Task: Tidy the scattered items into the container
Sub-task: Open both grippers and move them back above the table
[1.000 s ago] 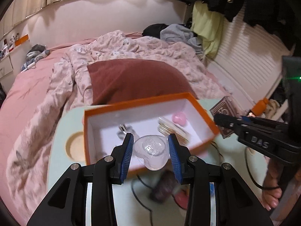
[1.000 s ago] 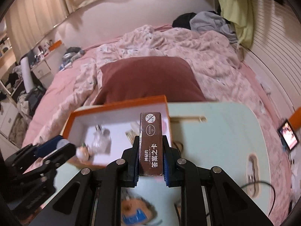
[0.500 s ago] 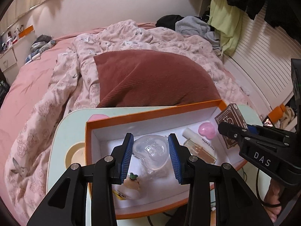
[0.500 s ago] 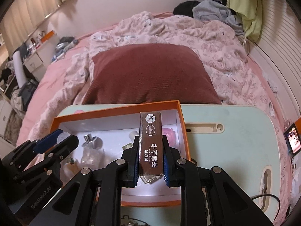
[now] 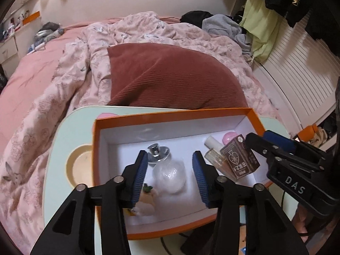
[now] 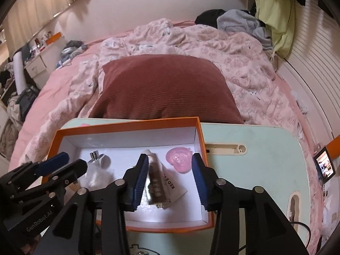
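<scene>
Glass, slippery and breakable, the perfume bottle (image 5: 169, 173) lies in the orange box (image 5: 170, 116) between my left gripper (image 5: 170, 175)'s opening jaws, best gripped by its round belly, as my right gripper (image 6: 170, 177) parts over the brown card box (image 6: 156, 182).

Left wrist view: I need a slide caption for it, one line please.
Left gripper opening over a clear round glass bottle lying in the orange-rimmed white box, beside a brown card box near the right gripper.

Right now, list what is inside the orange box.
Inside the orange box: a clear round bottle, a slim perfume bottle, a brown card box, a pink heart and a small figurine, partly hidden behind the left gripper.
</scene>
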Demonstrator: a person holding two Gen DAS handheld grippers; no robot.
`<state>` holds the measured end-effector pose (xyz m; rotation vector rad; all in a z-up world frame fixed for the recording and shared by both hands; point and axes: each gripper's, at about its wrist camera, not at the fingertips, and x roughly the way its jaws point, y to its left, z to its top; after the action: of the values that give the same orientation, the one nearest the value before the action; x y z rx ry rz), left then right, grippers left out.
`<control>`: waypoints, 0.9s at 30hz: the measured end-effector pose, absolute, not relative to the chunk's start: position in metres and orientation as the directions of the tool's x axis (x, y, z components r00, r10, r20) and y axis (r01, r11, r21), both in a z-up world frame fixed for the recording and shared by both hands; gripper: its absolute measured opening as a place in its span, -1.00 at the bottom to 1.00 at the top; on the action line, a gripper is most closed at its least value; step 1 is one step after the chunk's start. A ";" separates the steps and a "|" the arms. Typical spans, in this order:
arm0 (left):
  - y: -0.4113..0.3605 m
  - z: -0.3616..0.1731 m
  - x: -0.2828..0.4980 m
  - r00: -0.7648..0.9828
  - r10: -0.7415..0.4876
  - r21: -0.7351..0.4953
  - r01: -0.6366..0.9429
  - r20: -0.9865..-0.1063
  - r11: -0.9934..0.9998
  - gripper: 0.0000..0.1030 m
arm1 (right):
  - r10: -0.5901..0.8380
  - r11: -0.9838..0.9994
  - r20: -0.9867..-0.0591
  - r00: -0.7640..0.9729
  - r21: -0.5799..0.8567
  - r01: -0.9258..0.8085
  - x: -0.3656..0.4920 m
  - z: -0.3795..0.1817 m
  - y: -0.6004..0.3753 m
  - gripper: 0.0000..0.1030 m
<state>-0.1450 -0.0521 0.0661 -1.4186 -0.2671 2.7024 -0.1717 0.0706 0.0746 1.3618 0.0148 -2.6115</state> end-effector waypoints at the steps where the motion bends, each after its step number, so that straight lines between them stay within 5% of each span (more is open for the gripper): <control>1: -0.052 0.067 -0.142 -0.574 0.149 -0.188 0.010 -0.805 -0.982 0.11 | -0.172 -0.980 -0.813 -0.556 0.083 0.182 -0.170 0.075 0.071 -0.18; 17: -0.037 0.098 -0.059 -0.627 0.145 -0.144 -0.053 -0.765 -0.988 0.16 | -0.227 -0.956 -0.787 -0.574 0.067 0.287 -0.084 0.096 0.083 -0.02; 22: -0.022 0.081 -0.016 -0.626 0.148 -0.134 -0.069 -0.766 -0.989 0.17 | -0.154 -0.954 -0.740 -0.655 -0.062 0.294 -0.038 0.090 0.096 0.19; 27: -0.010 0.047 0.021 -0.607 0.103 -0.077 -0.069 -0.788 -0.995 0.27 | -0.162 -0.961 -0.792 -0.588 -0.009 0.278 -0.013 0.061 0.120 0.20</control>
<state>0.0210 -0.0098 0.0474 -1.3443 -0.0590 2.7324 -0.0126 0.1202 0.0610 1.2726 0.1925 -2.5915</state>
